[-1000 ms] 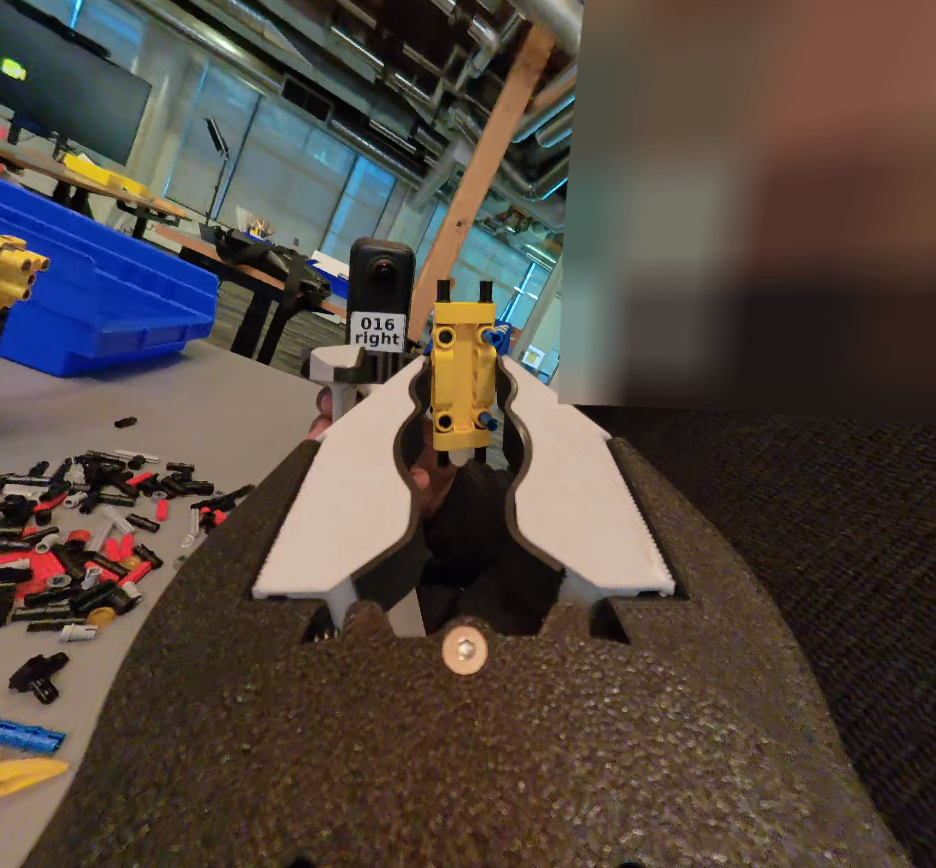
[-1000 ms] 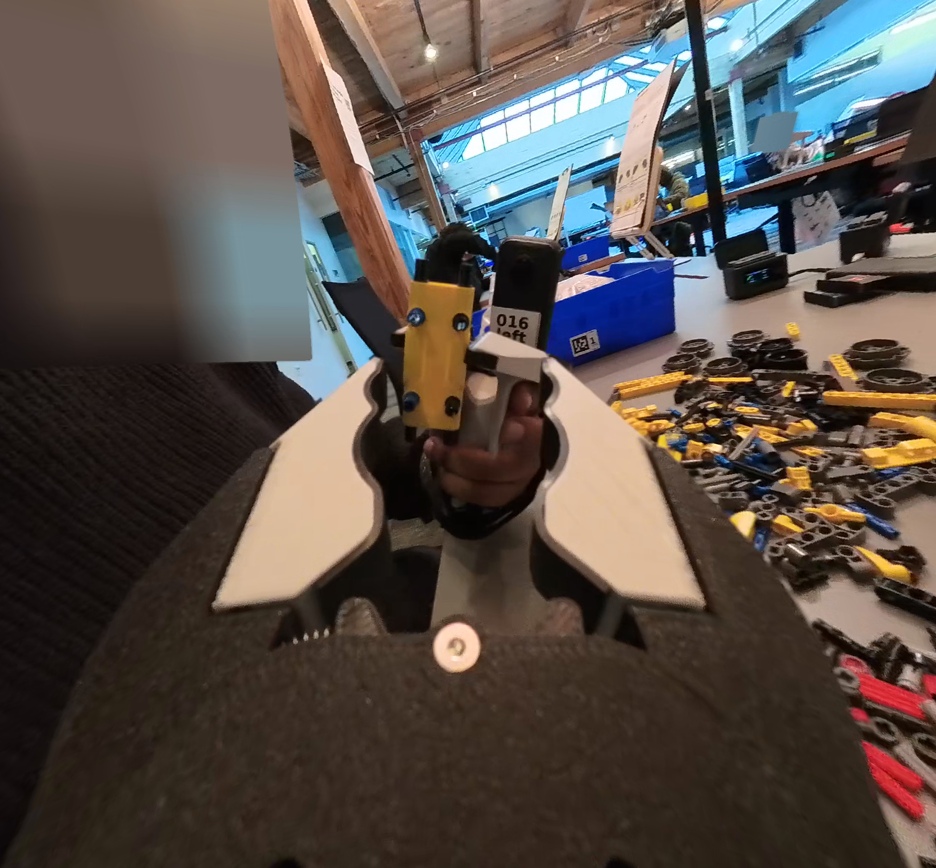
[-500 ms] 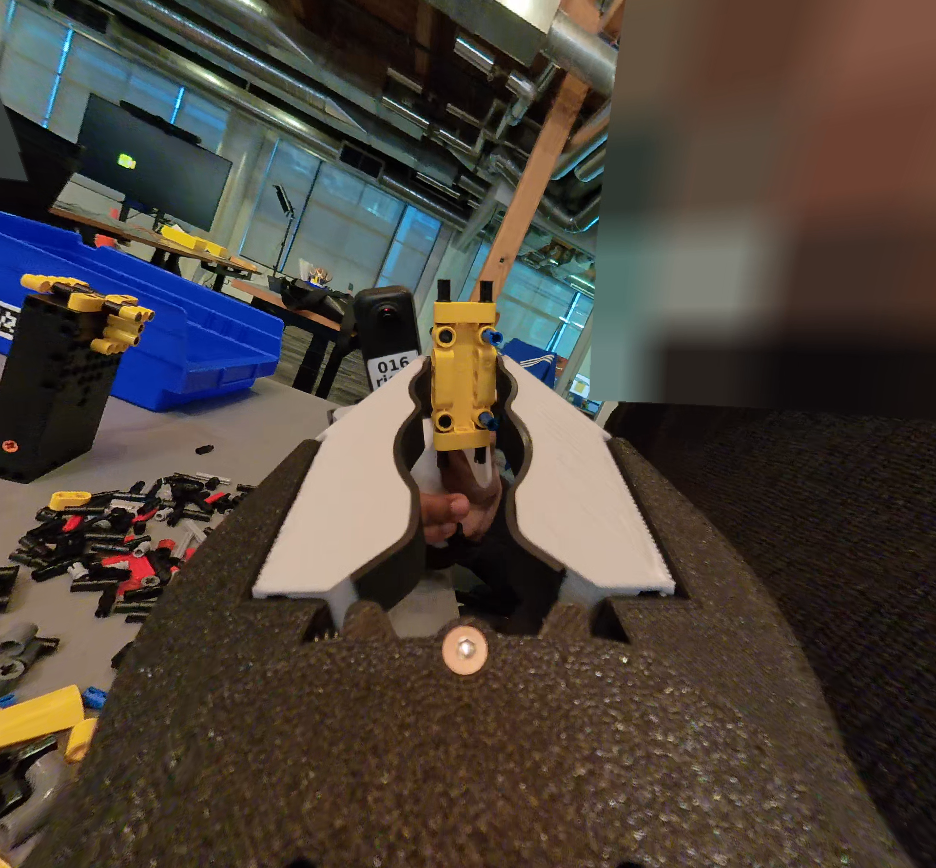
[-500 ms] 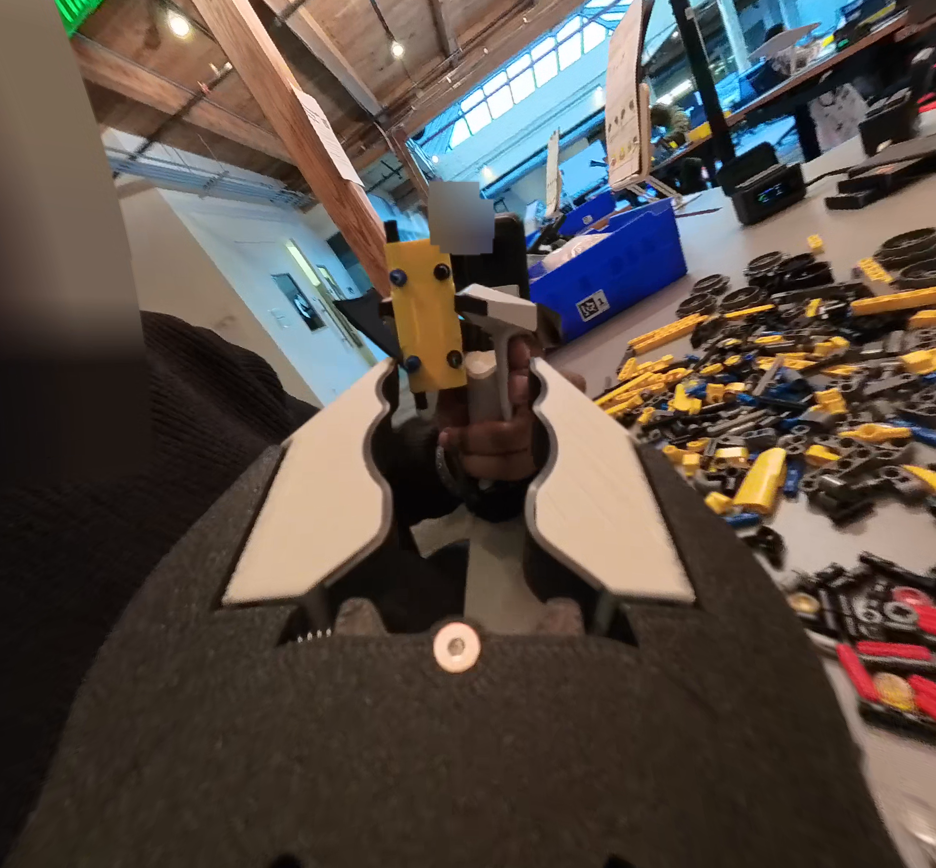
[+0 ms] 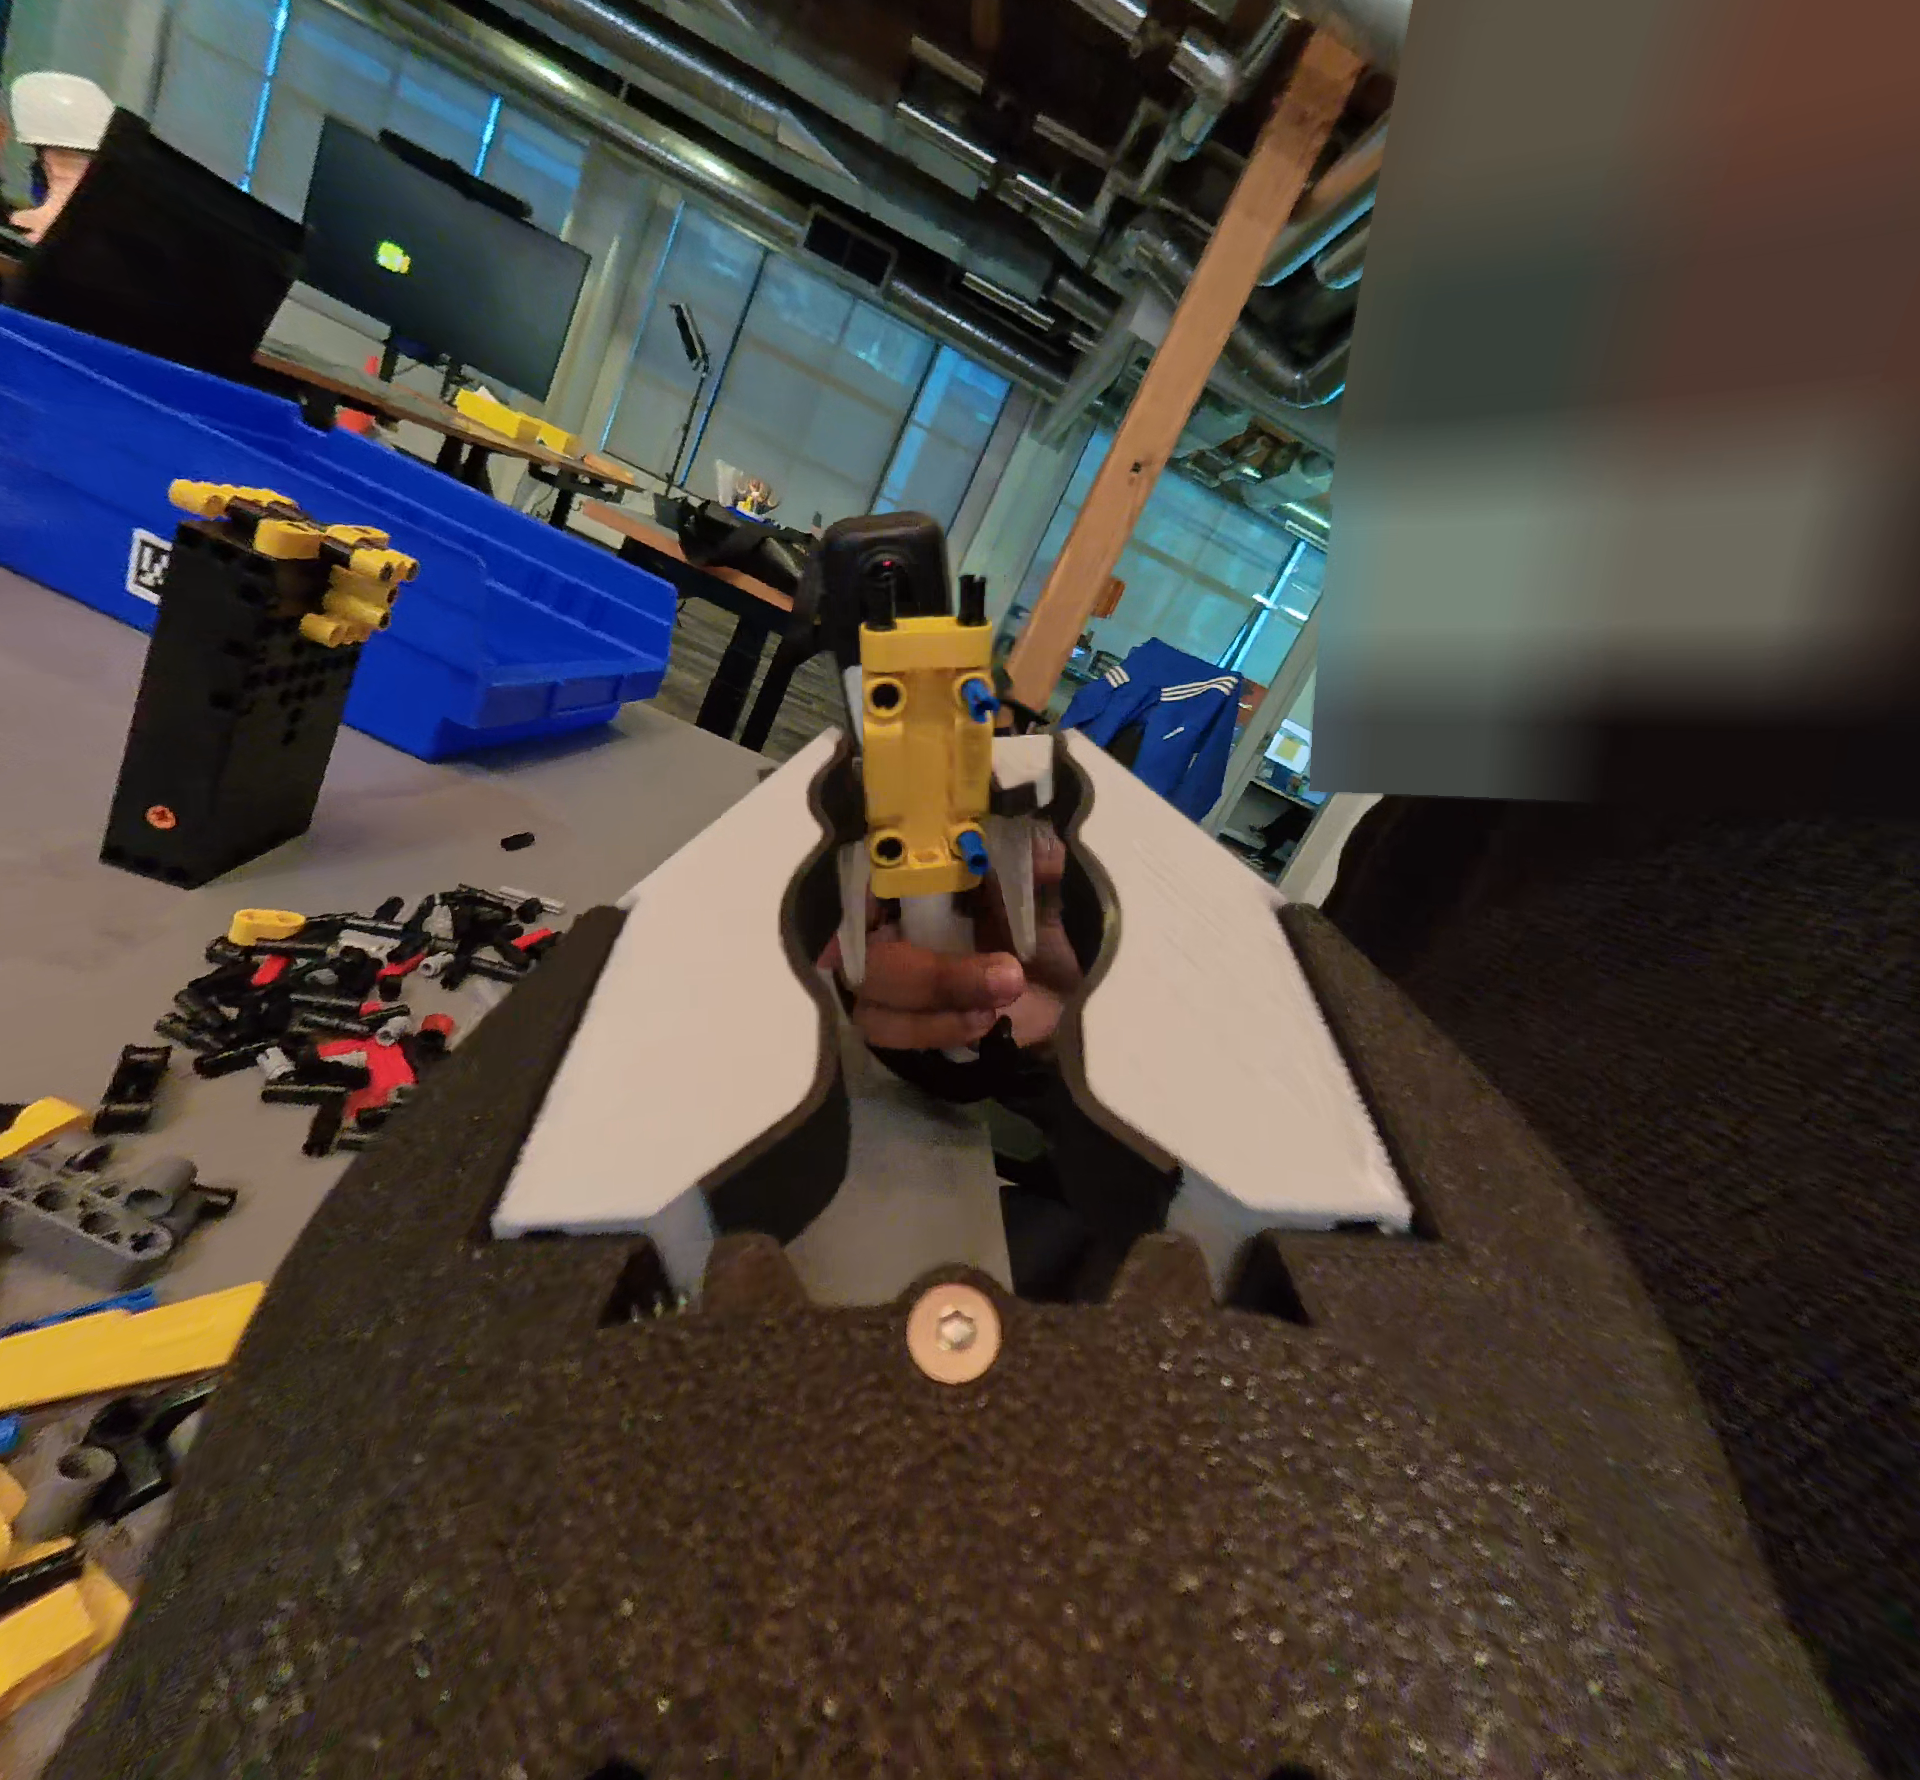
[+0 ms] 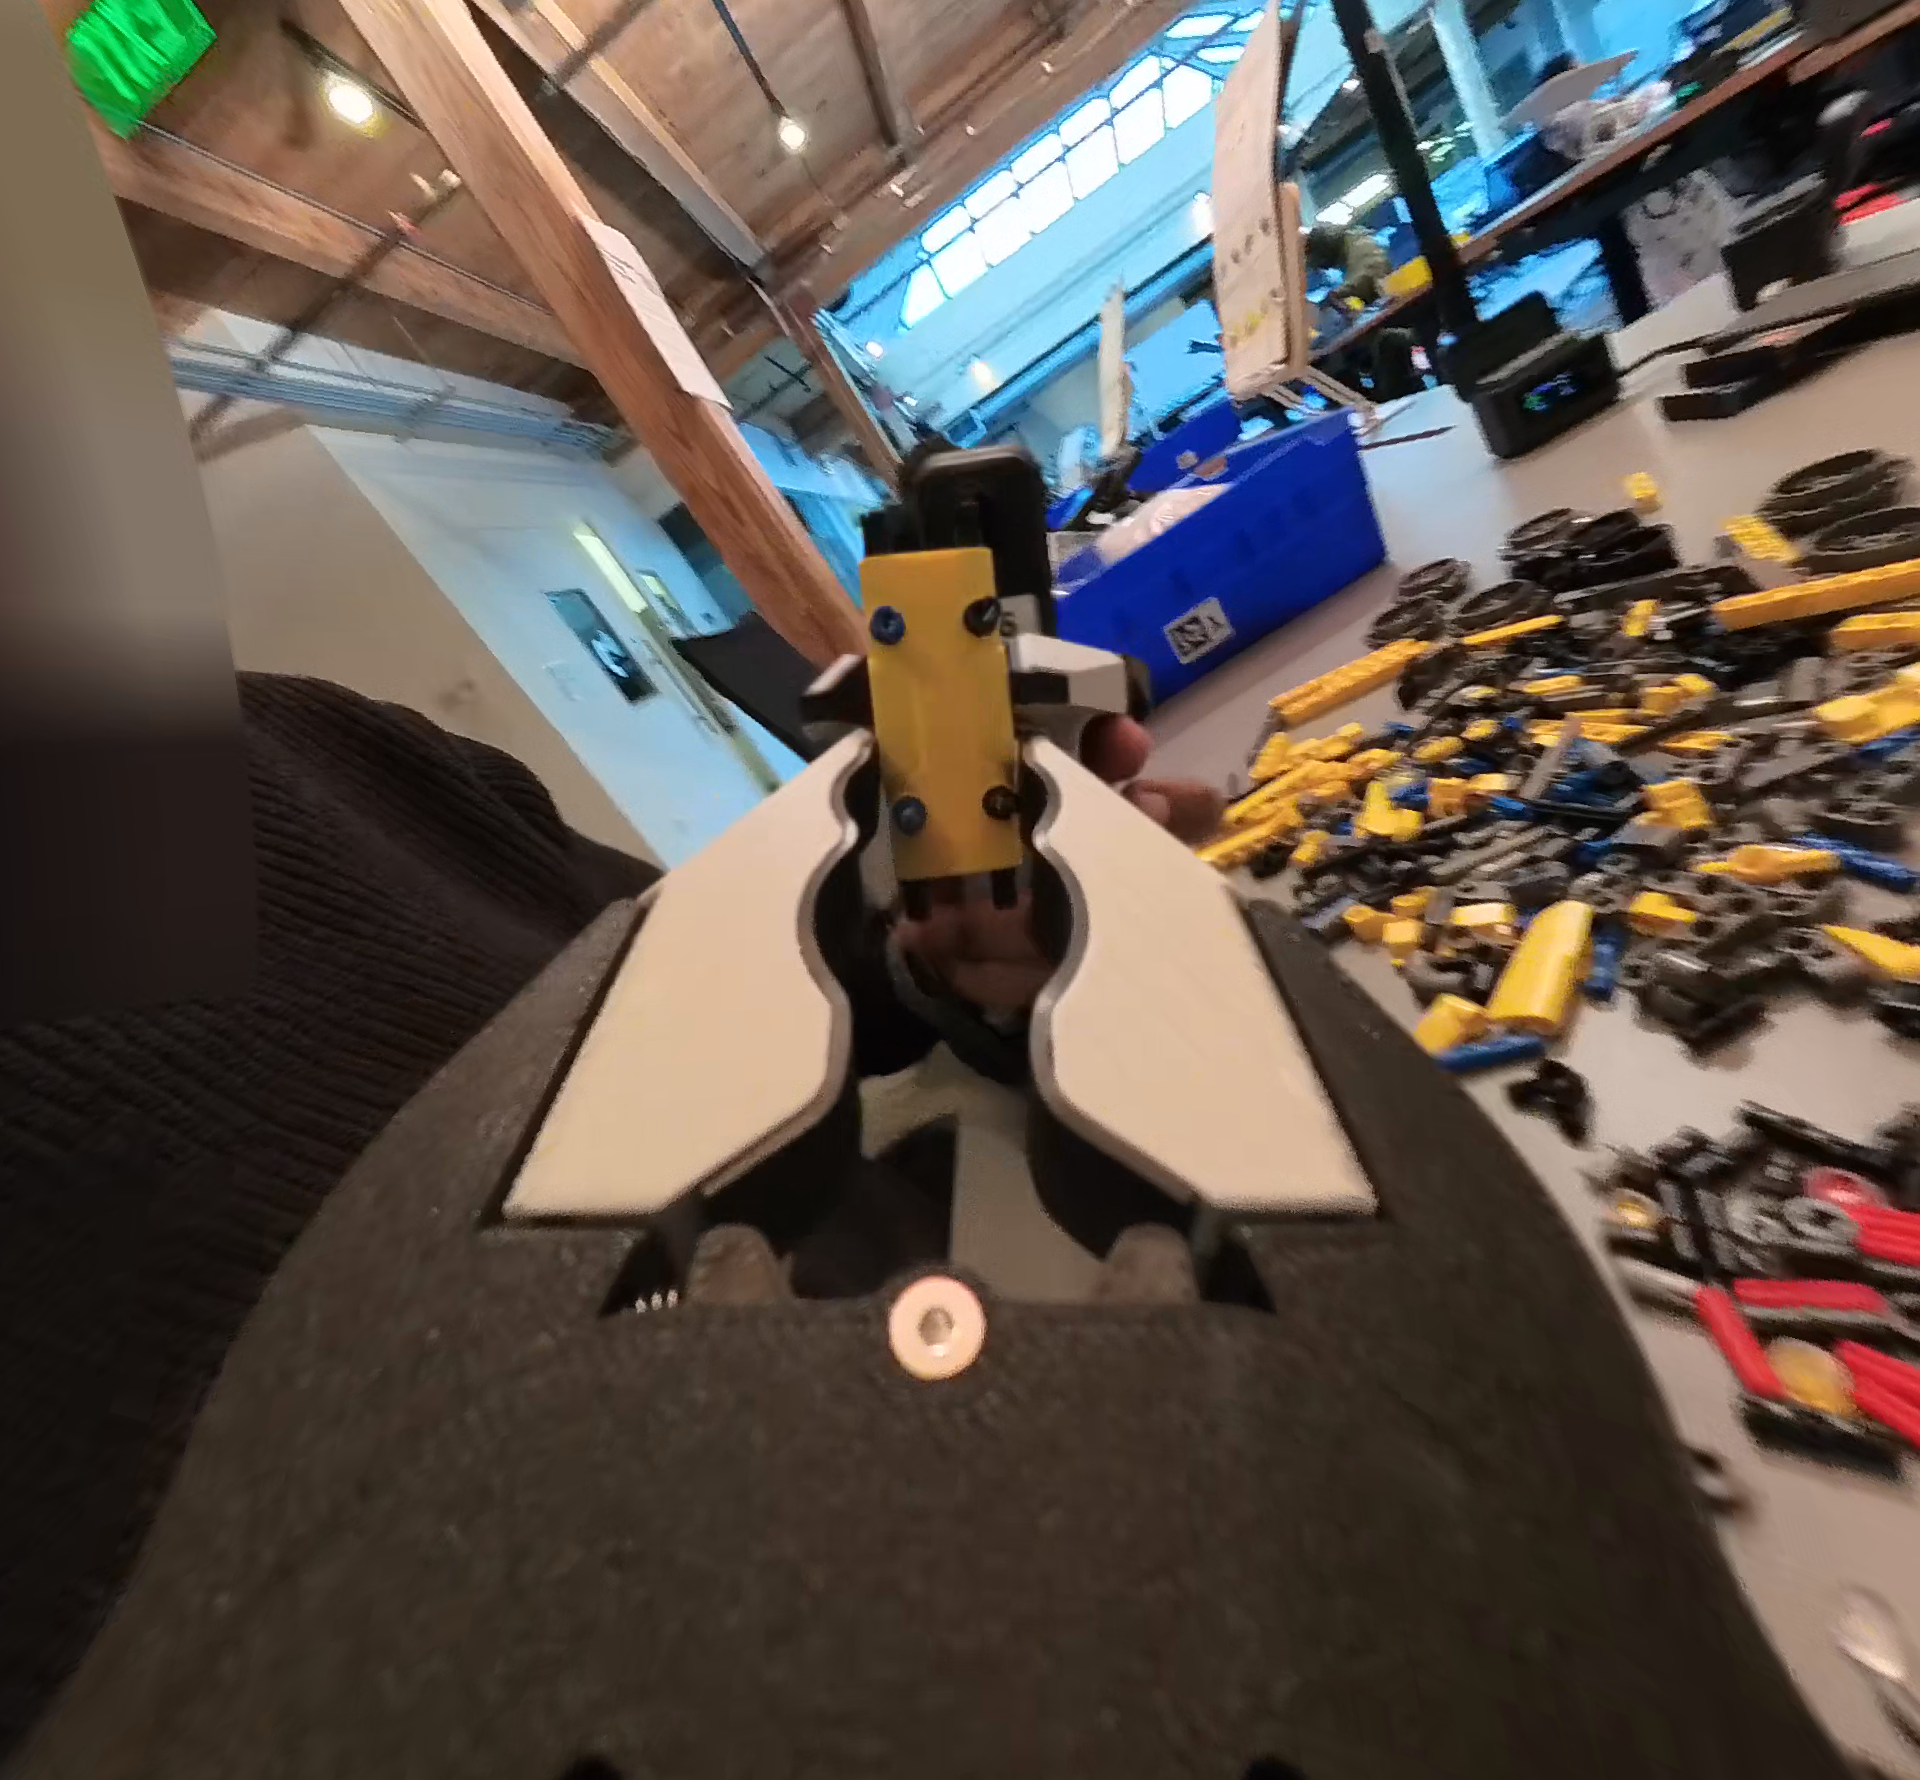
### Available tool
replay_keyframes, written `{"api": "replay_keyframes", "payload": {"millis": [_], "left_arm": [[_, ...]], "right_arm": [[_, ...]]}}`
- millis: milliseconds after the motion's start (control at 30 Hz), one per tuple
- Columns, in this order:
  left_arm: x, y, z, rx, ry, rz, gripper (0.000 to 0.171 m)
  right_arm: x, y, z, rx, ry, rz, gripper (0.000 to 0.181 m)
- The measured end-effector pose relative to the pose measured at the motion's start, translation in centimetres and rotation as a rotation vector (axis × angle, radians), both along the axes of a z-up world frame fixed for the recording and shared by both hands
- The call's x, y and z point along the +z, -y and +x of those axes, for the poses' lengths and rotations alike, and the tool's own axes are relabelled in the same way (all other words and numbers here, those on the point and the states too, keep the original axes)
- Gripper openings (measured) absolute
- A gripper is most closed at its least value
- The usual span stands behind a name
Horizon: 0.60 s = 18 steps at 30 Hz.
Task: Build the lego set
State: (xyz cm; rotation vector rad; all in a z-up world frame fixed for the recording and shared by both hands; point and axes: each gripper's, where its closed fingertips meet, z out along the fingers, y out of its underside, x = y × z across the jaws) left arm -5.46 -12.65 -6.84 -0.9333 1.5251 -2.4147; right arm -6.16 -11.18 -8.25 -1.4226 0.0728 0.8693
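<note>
— claws first: what is each one doing?
— right claw (image 6: 943, 764) is pressed onto the yellow block (image 6: 945, 743) and pinches its two long sides. half a second ago its jaws were wide apart, with the block ahead of them.
— and the left claw (image 5: 951, 754)?
— spread. a moment back it pinched the block. now its jaws stand wider than the block, with a gap on the right side where a white finger of the other claw shows.
— so where is the block?
— upright in the air between the two claws, which face each other tip to tip. blue and black pegs stick out of it.
— what is farther out?
— a hand (image 5: 935, 987) grips the far handle just behind the block. to the left, loose pieces (image 5: 332, 992) lie on the grey table (image 5: 436, 826). past them stands a black tower (image 5: 234, 691) topped with yellow bits, in front of a blue bin (image 5: 499, 629).
</note>
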Motion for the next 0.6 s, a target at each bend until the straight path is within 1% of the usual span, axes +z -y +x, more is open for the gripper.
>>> {"api": "replay_keyframes", "payload": {"millis": [33,67,200,300,433,467,533,600], "left_arm": [[-0.2,0.0,0.1,0.013,0.001,0.015,0.043],[-0.5,0.0,0.4,0.035,-0.009,0.036,0.044],[-1.2,0.3,0.9,0.069,-0.025,0.093,0.044],[-1.2,-0.1,1.1,0.094,-0.024,0.087,0.044],[-1.0,-0.3,1.1,0.076,-0.038,0.052,0.044],[-1.1,-0.2,1.0,0.061,-0.042,0.050,0.042],[-1.0,0.0,0.7,0.034,-0.035,0.049,0.024],[-1.0,-0.1,0.6,0.037,-0.032,0.049,0.024]], "right_arm": [[-0.3,0.1,0.4,-0.021,0.044,-0.020,0.025],[-0.6,0.3,0.8,-0.044,0.094,-0.042,0.026],[-1.3,0.8,2.1,-0.132,0.256,-0.101,0.025],[-1.9,1.0,1.5,-0.105,0.316,-0.139,0.026],[-2.6,0.9,0.5,-0.041,0.310,-0.168,0.026],[-2.7,0.8,0.4,-0.034,0.308,-0.170,0.026],[-2.7,0.8,0.2,-0.028,0.307,-0.160,0.026],[-2.5,0.8,0.2,-0.027,0.314,-0.141,0.026]]}}
